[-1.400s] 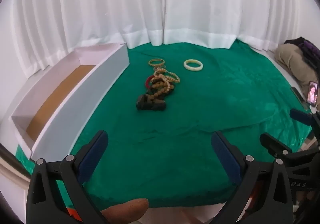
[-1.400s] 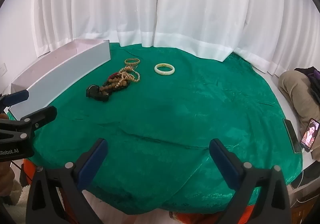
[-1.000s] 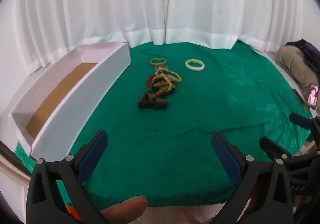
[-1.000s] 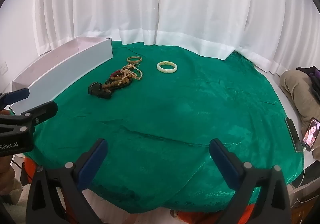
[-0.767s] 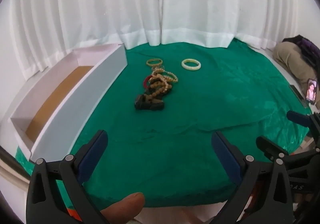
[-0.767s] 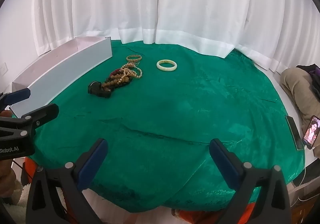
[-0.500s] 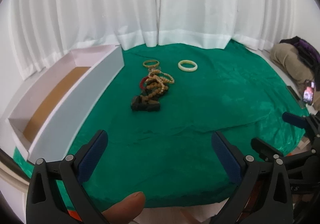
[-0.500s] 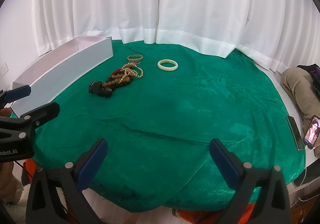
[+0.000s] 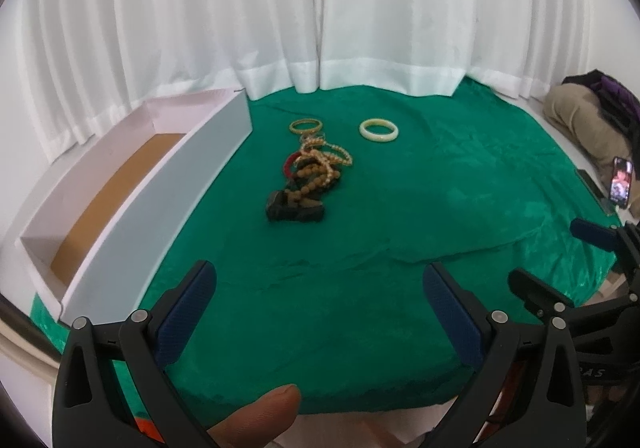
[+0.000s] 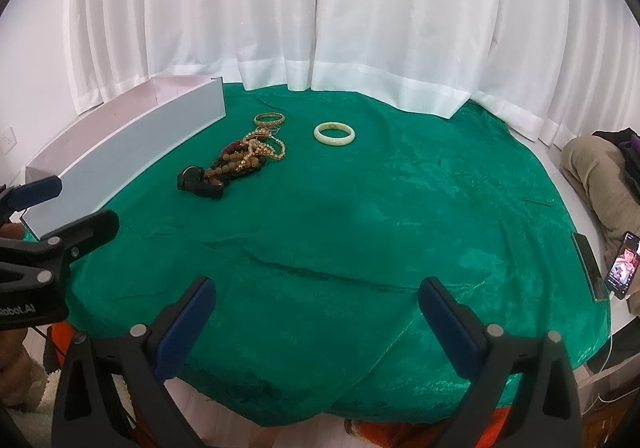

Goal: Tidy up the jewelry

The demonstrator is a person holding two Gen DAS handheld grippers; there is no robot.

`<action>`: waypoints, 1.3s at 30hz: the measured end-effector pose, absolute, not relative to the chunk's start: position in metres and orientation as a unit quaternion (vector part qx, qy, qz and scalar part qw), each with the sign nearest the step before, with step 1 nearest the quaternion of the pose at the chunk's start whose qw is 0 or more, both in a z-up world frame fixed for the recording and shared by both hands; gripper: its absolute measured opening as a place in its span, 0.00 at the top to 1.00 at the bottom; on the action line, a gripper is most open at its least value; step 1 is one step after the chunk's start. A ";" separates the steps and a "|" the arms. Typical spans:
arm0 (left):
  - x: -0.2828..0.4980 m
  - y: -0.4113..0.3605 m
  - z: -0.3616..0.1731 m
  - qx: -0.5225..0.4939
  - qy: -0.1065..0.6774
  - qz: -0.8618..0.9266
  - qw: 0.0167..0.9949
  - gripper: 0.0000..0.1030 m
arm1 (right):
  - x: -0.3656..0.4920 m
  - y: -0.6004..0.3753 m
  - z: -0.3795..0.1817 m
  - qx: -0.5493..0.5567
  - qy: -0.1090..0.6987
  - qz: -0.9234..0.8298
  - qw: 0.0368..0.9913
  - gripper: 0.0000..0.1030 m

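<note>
A heap of bead strings and bracelets lies on the green cloth, with a dark piece at its near end. A thin gold bangle lies behind the heap. A pale jade bangle lies apart to the right. A long white box with a brown floor stands open on the left. My left gripper is open and empty near the front edge. My right gripper is open and empty too, well short of the jewelry.
White curtains hang close behind the table. A phone with a lit screen stands at the right edge, beside a person's legs. The left gripper shows at the left of the right wrist view.
Both views have shifted only slightly; the left gripper has drifted a little and the jewelry sits slightly more left in its view. Nothing was grasped or moved.
</note>
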State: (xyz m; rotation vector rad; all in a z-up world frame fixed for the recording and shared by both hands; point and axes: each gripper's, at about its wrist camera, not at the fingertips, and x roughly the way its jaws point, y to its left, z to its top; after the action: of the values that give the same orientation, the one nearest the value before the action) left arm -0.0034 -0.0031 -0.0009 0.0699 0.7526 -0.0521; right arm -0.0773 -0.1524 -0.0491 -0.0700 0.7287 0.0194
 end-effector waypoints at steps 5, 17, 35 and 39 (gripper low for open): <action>-0.002 -0.002 -0.003 0.033 0.372 -0.023 0.927 0.00 | -0.076 -0.152 -0.051 -0.032 0.362 0.011 0.932 0.00; -0.002 -0.004 -0.005 0.035 0.375 -0.021 0.926 0.00 | -0.075 -0.151 -0.052 -0.031 0.363 0.014 0.931 0.00; 0.000 -0.005 -0.002 0.038 0.376 -0.023 0.926 0.00 | -0.073 -0.150 -0.053 -0.031 0.363 0.015 0.931 0.00; 0.002 -0.006 -0.003 0.039 0.379 -0.023 0.924 0.00 | -0.072 -0.150 -0.053 -0.031 0.364 0.014 0.931 0.00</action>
State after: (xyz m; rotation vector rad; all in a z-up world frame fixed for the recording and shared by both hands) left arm 0.0023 -0.0060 -0.0032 0.0793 0.7769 -0.0480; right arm -0.0722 -0.1498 -0.0532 -0.0644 0.7448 0.0295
